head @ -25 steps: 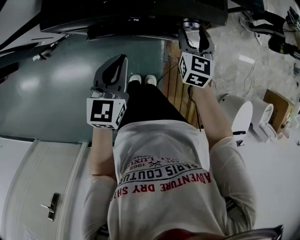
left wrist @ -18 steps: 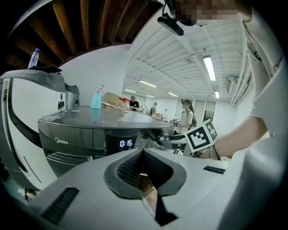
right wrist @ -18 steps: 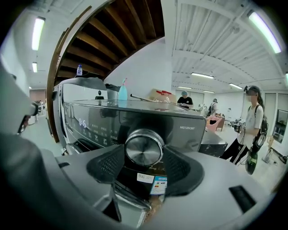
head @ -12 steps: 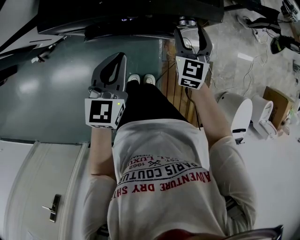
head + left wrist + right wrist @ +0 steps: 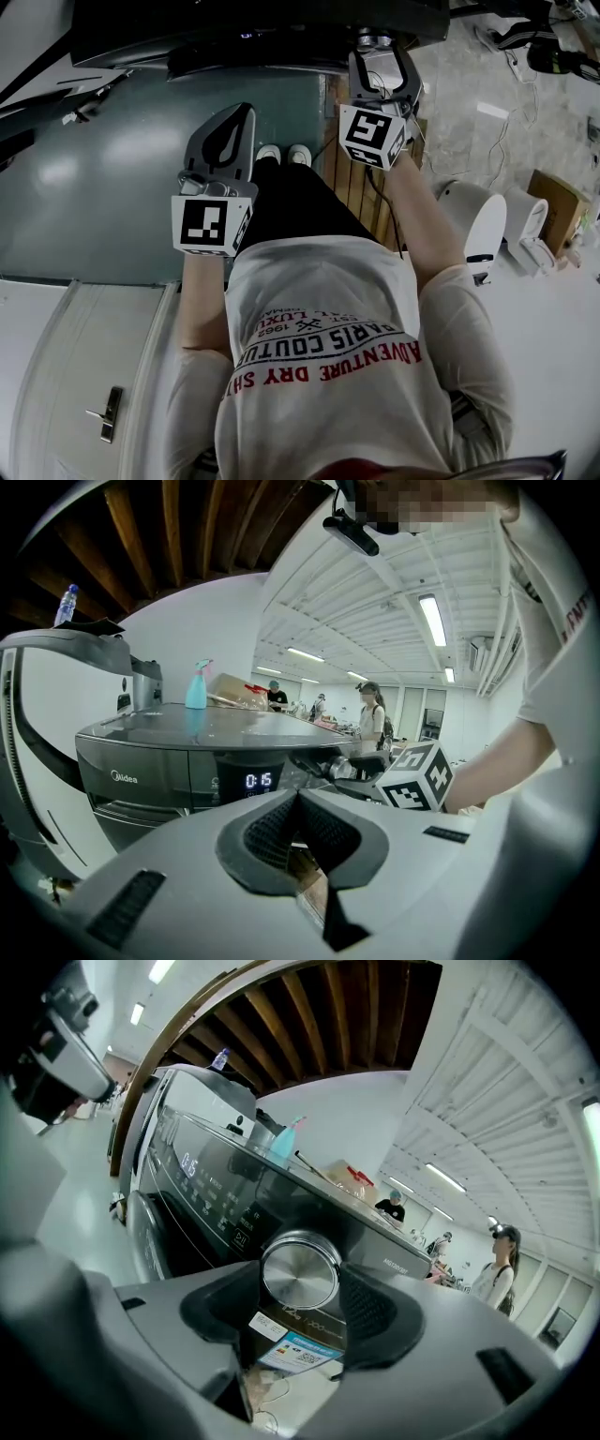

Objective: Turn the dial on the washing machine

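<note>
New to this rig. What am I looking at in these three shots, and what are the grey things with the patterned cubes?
There is no robot here. A person holds a two-jaw gripper in each hand. The top-down picture comes from a camera on the person's head. The other two come from cameras riding on the grippers, each looking along its own jaws. The patterned cube on each is part of that gripper. The person faces a washing machine with a spray bottle on its top. The right gripper has its jaws closed round the silver dial. The left gripper is shut and empty, held short of the machine.
</note>
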### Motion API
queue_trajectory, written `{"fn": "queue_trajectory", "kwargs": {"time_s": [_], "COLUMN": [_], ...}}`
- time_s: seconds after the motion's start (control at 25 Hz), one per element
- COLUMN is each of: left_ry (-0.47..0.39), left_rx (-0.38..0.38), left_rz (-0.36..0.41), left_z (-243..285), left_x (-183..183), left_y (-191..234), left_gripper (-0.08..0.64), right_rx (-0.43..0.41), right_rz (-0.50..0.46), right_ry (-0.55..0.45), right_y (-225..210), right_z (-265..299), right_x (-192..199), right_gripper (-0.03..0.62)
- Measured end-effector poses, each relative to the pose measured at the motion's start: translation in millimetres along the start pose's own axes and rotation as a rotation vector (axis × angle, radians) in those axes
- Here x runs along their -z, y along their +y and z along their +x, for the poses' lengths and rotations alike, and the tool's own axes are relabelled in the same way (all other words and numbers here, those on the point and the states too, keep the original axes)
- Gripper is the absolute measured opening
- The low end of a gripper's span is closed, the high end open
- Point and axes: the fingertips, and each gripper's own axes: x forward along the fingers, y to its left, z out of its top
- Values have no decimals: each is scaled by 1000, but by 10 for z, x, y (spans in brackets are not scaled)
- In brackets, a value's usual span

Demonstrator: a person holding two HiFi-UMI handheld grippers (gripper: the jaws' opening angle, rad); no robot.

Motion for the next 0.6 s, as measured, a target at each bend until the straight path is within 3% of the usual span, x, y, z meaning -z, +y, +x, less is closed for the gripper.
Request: {"fn": "queue_trajectory", "kwargs": {"time_s": [0.16, 0.4, 0.6], "left_ry": [3, 5, 7], "left_rx": [-4, -3, -1], "left_rz": [0, -1, 4], "left_z": [2, 9, 20], "left_x": [3, 15, 0], "left_y": [-5, -27, -30], "left_gripper": [15, 15, 15], "right_rx": [-39, -103, -123], "right_rz": [103, 358, 398], "right_ry": [24, 64, 54], "right_y": [-19, -85, -77], "right_z": [-7, 2, 10], "right_x": [-1, 40, 53], "right_gripper": [276, 276, 278]}}
